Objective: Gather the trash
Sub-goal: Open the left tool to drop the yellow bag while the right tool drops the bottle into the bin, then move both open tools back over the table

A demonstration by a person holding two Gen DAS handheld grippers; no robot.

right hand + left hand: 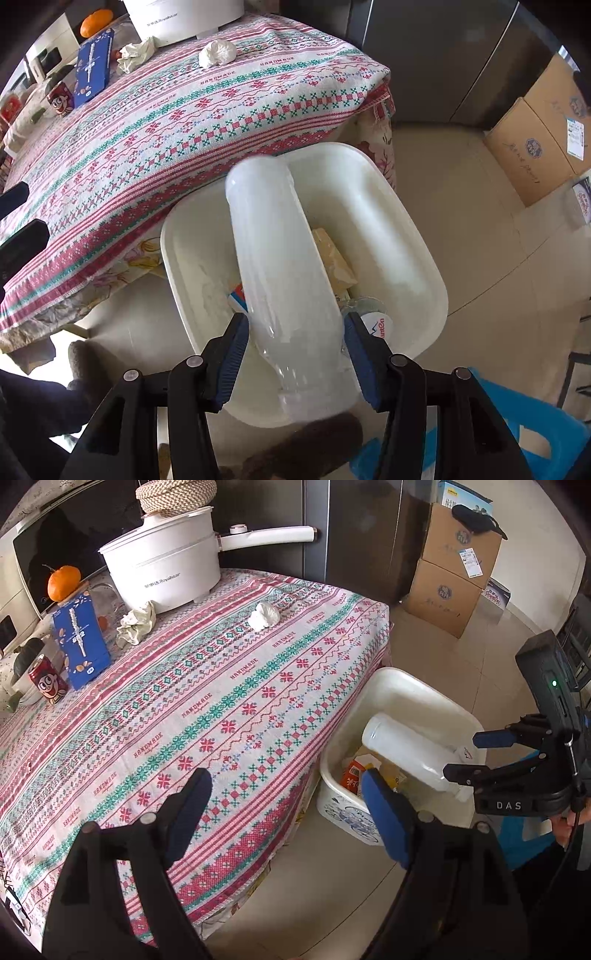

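Right gripper (293, 354) over white bin (406, 236), pads apart beside clear bottle (280, 266), contact unclear. Left gripper (286, 812) open, empty, at table edge.

The bench (229, 686) wears a patterned cloth. At its far end stands a white pot (166, 572); just in front of the pot lie a crumpled greenish paper (136, 622) and, nearer the bench's far right corner, a white paper wad (263, 616). Off the bench's right edge, on the floor, sits a white bin (399, 753) with a clear plastic bottle (406, 751) in it. The left hand-held gripper (286, 812) hovers open above the bench's near right edge. The right hand-held gripper (476, 755) is over the bin's right side, at the bottle's end.
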